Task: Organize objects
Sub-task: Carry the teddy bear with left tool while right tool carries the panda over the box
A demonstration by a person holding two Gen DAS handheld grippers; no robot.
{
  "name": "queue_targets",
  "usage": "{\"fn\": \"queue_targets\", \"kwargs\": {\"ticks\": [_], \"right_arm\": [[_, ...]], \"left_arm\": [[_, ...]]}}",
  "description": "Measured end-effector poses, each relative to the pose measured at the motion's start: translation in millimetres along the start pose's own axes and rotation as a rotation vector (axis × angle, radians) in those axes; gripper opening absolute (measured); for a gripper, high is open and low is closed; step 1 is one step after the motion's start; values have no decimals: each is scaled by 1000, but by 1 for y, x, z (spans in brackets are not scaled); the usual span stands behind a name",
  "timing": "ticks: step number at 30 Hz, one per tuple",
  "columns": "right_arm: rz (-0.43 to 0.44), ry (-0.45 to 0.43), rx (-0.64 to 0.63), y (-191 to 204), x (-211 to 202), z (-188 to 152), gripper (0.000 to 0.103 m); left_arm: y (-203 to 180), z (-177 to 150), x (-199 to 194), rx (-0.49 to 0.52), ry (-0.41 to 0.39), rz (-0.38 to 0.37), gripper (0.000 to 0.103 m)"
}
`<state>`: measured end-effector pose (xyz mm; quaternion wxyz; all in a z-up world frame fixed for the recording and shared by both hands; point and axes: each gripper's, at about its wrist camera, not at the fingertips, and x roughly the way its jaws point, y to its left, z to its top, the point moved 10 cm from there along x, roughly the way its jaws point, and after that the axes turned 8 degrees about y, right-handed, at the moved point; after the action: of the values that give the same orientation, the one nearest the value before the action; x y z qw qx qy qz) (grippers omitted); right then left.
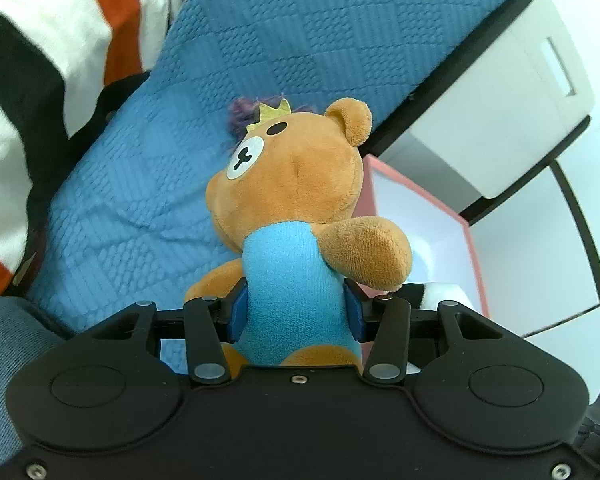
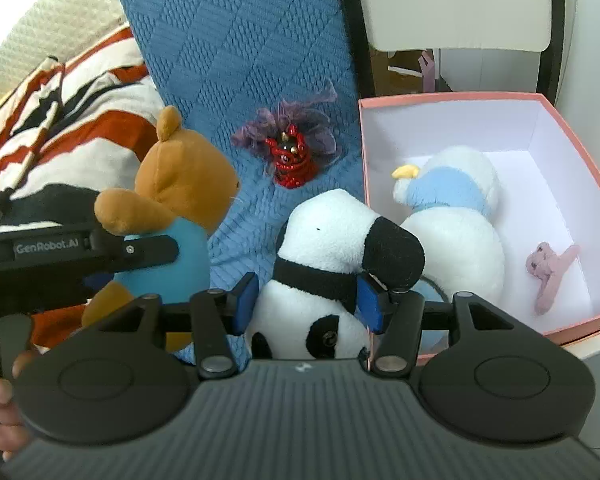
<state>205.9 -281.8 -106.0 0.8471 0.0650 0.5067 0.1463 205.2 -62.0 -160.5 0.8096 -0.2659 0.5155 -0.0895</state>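
Gripping the brown bear [image 1: 300,208] round its blue middle, the left gripper [image 1: 296,312] had both blue pads pressed into the plush, the bear's head rising straight ahead of the fingers above the blue quilted blanket [image 1: 148,184]. Over on the right, the right gripper [image 2: 306,300] was clamped on the panda plush [image 2: 332,264], pads squeezing its sides, the toy sitting right between the fingers and just beside the pink box [image 2: 580,148]. Inside that box lay a white plush with a blue scarf [image 2: 456,216] and a small pink toy [image 2: 550,270]. A red figurine with purple fluff [image 2: 290,156] rested on the blanket, beyond both grippers.
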Motion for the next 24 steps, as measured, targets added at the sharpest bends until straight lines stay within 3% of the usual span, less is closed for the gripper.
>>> {"fn": "queue_targets", "kwargs": {"ticks": [15,24], "right_arm": [[35,-89,-16,-26,-49,41,56],[30,-152,17,-67,-74,63,56]], "left_arm": [[-83,23,-14,75,-54,-42,45],[-154,44,-2,143,-85,-77,45]]}}
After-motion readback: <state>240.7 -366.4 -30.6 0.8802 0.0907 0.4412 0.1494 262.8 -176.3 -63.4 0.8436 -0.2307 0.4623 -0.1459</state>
